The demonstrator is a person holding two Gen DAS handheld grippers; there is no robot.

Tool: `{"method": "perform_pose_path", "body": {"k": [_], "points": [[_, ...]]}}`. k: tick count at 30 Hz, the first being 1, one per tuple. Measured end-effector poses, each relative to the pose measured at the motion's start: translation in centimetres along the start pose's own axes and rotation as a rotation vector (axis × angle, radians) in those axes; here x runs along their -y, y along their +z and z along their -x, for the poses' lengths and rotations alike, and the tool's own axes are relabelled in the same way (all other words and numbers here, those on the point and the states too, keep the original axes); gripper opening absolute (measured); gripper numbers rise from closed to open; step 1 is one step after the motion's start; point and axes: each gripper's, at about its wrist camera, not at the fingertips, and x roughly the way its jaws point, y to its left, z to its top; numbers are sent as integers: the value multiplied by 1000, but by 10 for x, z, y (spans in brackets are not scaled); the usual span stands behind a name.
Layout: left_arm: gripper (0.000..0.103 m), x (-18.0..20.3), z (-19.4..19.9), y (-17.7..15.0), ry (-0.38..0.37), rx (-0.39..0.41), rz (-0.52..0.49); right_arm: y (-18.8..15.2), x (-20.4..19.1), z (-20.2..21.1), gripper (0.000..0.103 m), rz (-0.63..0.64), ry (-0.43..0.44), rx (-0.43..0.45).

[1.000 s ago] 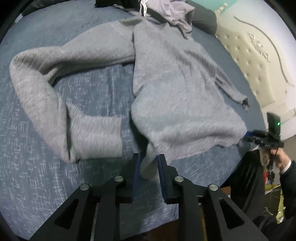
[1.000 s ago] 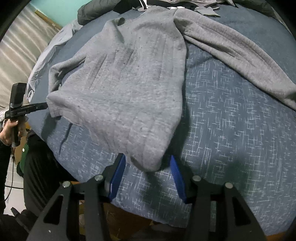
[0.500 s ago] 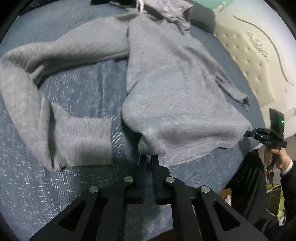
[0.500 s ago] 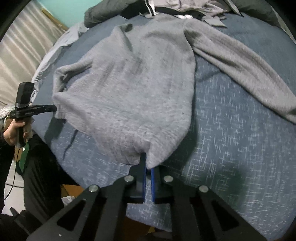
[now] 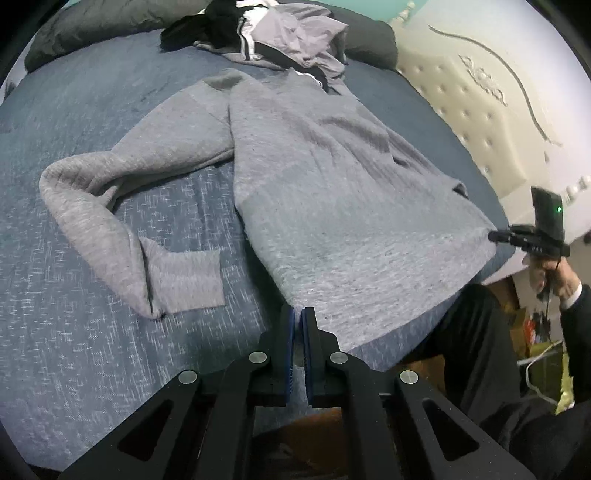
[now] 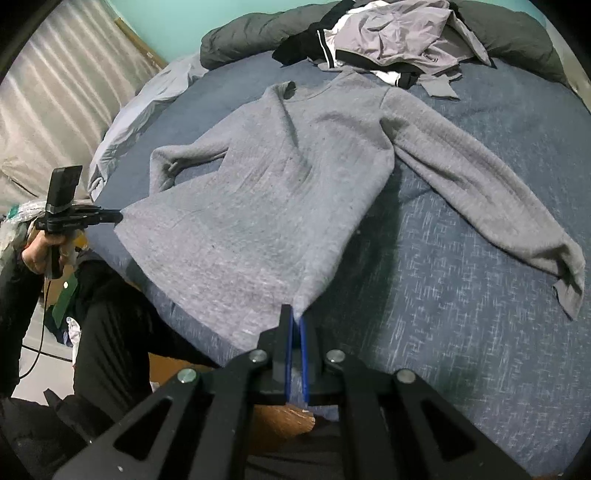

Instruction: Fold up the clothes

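Sweater (image 5: 332,192) is the garment to be folded; it is spread face-down or face-up (which cannot be told) on the blue bed (image 5: 74,332), with its collar toward the far pile of clothes (image 5: 280,40) and its hem at the near edge of the mattress. One bottom corner of the hem is pinched in the left tongs (image 5: 297,314), whose pads are closed on the knit; the opposite bottom corner is pinched in the right tongs (image 6: 295,314), likewise closed on the fabric, so that the hem is drawn taut between them and lifted slightly off the bed. One sleeve (image 5: 110,206) lies bent back on itself across the bedcover; the other sleeve (image 6: 480,192) is stretched outward, its cuff resting flat. The knit is judged to be soft, limp and fairly light, with some stretch; it is expected to sag and drape wherever it is not supported, and to drag a little on the textured bedcover rather than slide freely. Corners and hem edges are judged the best places to be gripped, since a thicker seam is offered there; sleeves are best taken near the cuff when they are to be laid inward over the body. A dark pillow (image 6: 258,33) is seen beyond the pile.
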Motion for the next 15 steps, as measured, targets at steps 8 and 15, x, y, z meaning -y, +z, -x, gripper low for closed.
{"method": "perform_pose_path", "body": {"k": [8,15], "points": [[5,13,11,9,-35,39,20,7,14,32,3,-45,9,78],[5,52,23,32,-95,87,-35,27,37,103,0,-63,-66,201]]}}
